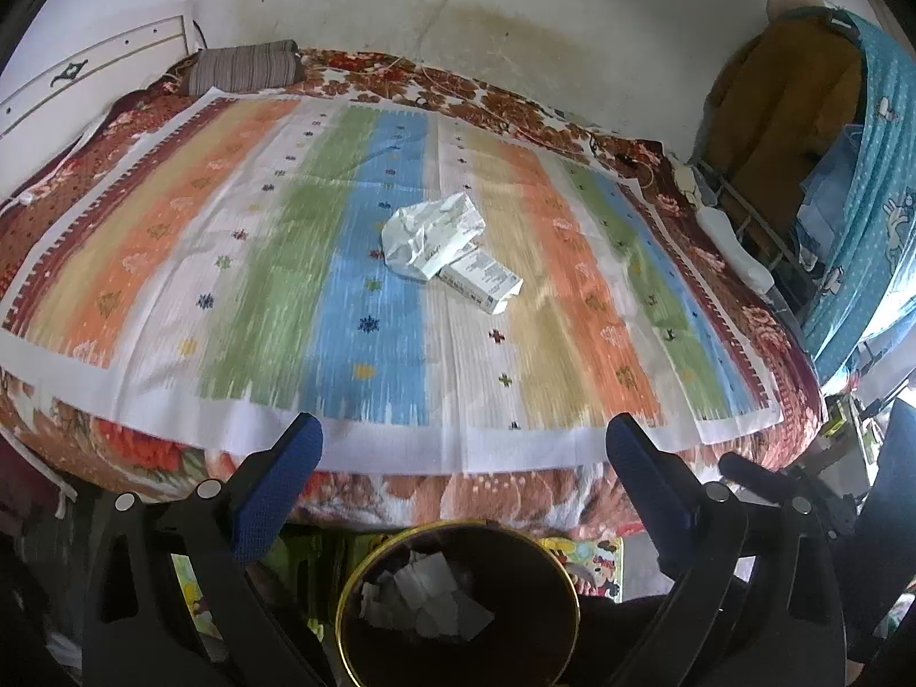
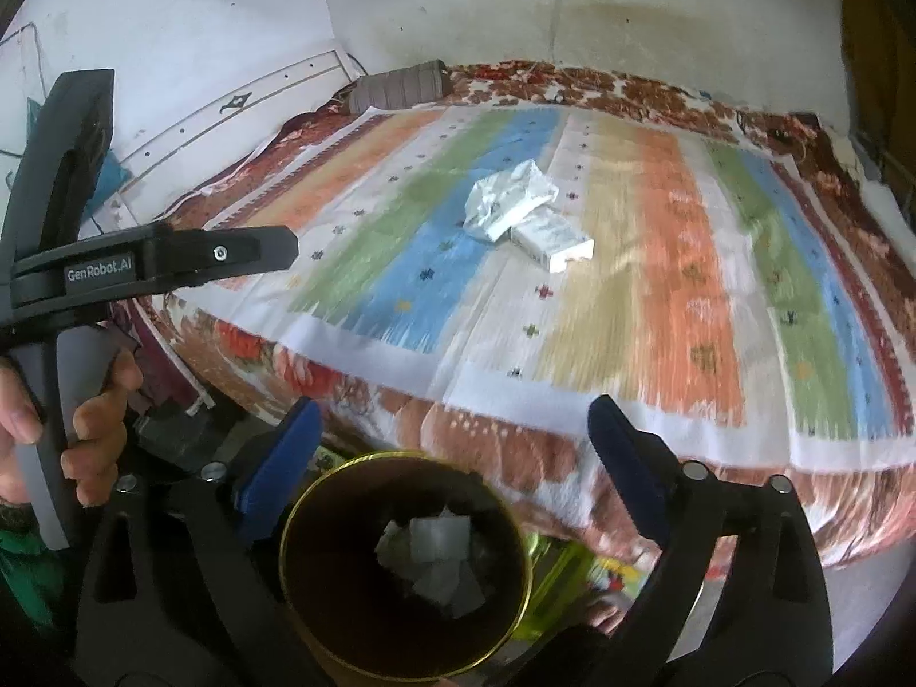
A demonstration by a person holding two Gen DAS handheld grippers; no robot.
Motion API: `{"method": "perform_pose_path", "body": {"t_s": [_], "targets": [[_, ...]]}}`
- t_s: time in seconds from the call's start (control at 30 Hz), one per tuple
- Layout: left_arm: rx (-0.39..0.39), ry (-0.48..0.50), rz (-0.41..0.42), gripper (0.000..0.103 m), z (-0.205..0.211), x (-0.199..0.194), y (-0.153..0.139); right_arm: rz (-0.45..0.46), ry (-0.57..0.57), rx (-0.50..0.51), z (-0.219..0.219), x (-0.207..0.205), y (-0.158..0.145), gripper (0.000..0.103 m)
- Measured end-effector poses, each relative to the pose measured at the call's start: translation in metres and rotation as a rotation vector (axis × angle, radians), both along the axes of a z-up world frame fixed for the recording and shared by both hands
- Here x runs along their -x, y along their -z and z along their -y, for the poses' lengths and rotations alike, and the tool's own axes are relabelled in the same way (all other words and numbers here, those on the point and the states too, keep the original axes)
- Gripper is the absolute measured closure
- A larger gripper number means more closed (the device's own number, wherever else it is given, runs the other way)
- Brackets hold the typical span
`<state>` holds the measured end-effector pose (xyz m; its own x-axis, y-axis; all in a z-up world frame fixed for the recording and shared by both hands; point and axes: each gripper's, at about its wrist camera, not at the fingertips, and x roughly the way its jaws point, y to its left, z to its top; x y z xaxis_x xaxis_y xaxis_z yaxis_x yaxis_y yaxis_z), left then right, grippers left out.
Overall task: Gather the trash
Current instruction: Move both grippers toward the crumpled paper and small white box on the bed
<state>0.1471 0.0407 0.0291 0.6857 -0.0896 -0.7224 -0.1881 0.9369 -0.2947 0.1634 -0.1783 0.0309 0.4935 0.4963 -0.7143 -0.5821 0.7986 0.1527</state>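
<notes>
2 pieces of trash lie touching mid-bed on my striped cloth (image 1: 275, 240): 1 crumpled wrapper (image 1: 426, 232) and 1 small carton (image 1: 484, 280). More white scraps sit in the 1 bin (image 1: 564, 584) below. My left gripper (image 1: 464, 446) and right gripper (image 2: 455, 429) both gape wide, empty. Only the right view shows my hand (image 2: 91, 429).

Your left gripper (image 1: 464, 441) hangs wide open with nothing between its blue pads (image 1: 275, 492), right over the dark bin (image 1: 458, 607) holding white scraps. On the striped cloth (image 1: 286, 263), crumpled paper (image 1: 429, 232) overlaps 1 small box (image 1: 484, 280).
</notes>
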Motion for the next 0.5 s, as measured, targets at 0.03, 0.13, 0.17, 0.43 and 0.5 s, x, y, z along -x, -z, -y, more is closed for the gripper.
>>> {"method": "perform_pose_path", "body": {"t_s": [0.03, 0.13, 0.17, 0.43, 0.5], "targets": [[-0.005, -0.003, -0.001, 0.006, -0.001, -0.003, 0.0, 0.003, -0.002, -0.001, -0.001, -0.003, -0.001, 0.011], [-0.009, -0.016, -0.008, 0.006, -0.005, -0.013, -0.001, 0.002, -0.007, 0.001, -0.004, -0.014, -0.003, 0.01], [-0.006, -0.021, -0.007, 0.006, -0.007, -0.015, -0.002, 0.005, -0.01, 0.008, -0.005, -0.018, -0.004, 0.009], [-0.021, -0.019, 0.03, 0.006, -0.016, -0.038, -0.012, 0.022, -0.021, 0.014, -0.01, -0.038, -0.007, 0.009], [-0.011, -0.021, 0.029, 0.006, -0.019, -0.046, -0.011, 0.039, -0.026, 0.023, -0.013, -0.043, -0.008, 0.009]]}}
